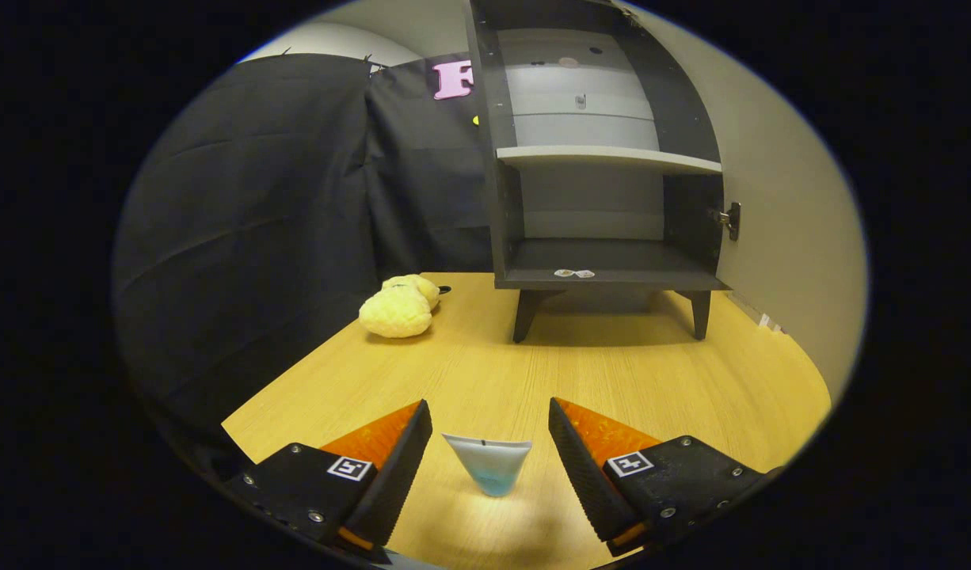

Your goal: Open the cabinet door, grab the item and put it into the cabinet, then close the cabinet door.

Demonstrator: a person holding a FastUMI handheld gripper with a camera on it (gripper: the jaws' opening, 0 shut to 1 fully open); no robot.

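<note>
A dark cabinet [604, 166] on short legs stands at the far side of the wooden table [612, 380], its door swung open to the right against the wall. Inside I see a pale middle shelf [608, 158] and a dark bottom shelf [604, 265] carrying two small stickers. A small pale tube [488, 463] with a bluish lower end lies between the fingers, its flat crimped end pointing toward the cabinet. My gripper [489, 427] is open, one finger on each side of the tube, with a gap to both.
A yellow plush toy [398, 307] lies on the table to the left of the cabinet, near the black cloth wall. A hinge [729, 219] sticks out at the cabinet's right side. A pale wall runs along the right of the table.
</note>
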